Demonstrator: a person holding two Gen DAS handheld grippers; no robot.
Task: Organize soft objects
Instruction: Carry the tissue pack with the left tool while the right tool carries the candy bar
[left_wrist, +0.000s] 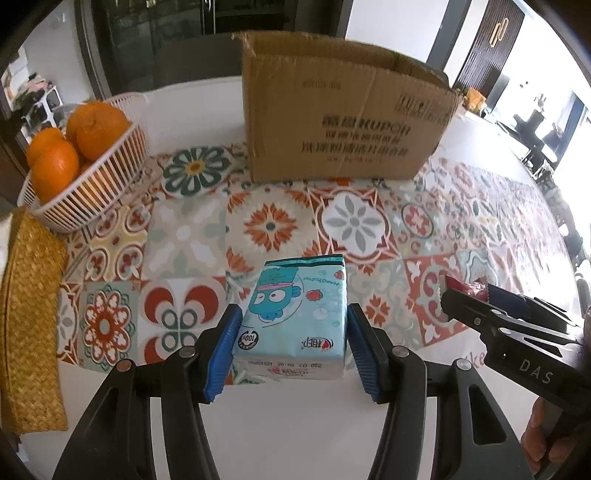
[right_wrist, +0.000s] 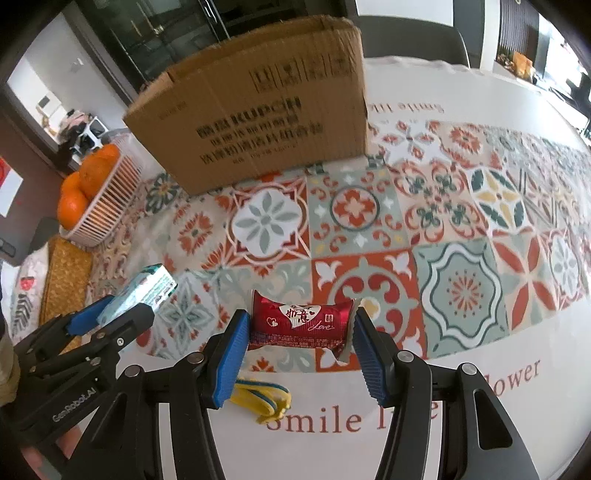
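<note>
The left gripper (left_wrist: 291, 345) clamps a pale blue tissue pack (left_wrist: 293, 321) (cartoon fish face printed on top) near the table's (left_wrist: 295, 424) front edge. The right gripper (right_wrist: 299, 349) pinches a glossy red tissue packet (right_wrist: 300, 321). Farther back stands a cardboard box (left_wrist: 343, 118).

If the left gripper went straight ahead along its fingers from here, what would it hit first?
The left gripper already holds the blue tissue pack. Ahead lies bare patterned tablecloth, then the cardboard box wall, probably the first obstacle, though height above the table is unclear.
</note>
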